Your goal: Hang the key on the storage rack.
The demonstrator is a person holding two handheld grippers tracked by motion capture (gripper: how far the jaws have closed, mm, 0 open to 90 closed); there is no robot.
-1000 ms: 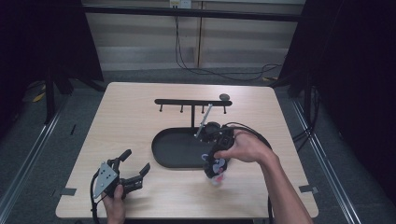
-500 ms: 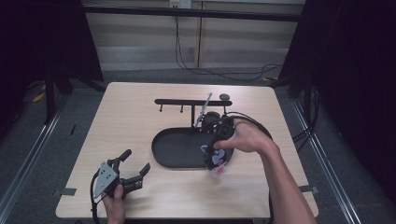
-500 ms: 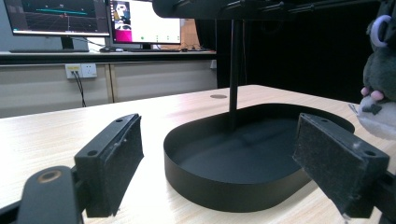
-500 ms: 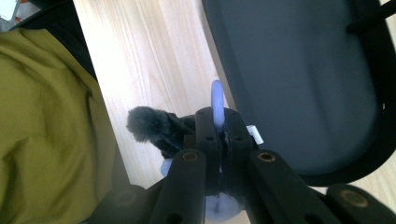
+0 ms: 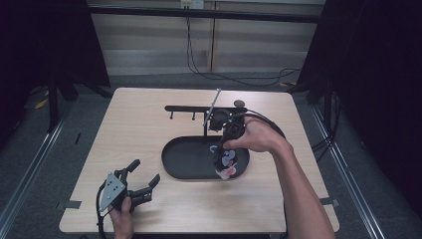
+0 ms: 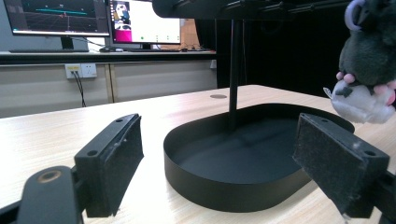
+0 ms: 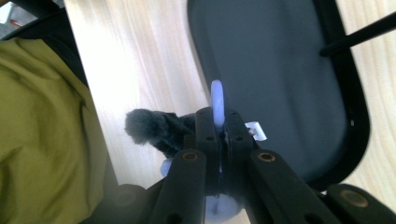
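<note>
A black oval tray (image 5: 184,160) with an upright post and a hook bar (image 5: 191,108) stands mid-table. My right gripper (image 5: 222,145) is shut on the pale purple loop (image 7: 217,100) of a small plush toy (image 5: 227,162), dark grey with a white and pink underside. The toy hangs above the tray's right end. It also dangles at the upper right of the left gripper view, plush toy (image 6: 366,60). My left gripper (image 5: 145,177) rests open near the table's front left corner, its pads (image 6: 114,163) empty and facing the tray (image 6: 243,158).
The wooden table (image 5: 134,129) has bare room on its left half and along the front edge. The hook bar carries small pegs (image 5: 172,115). A cable (image 5: 266,122) loops behind the right hand. Monitors (image 6: 93,18) stand in the background.
The right gripper has lifted the plush toy and carried it back and to the right, toward the post. The left gripper has stayed still.
</note>
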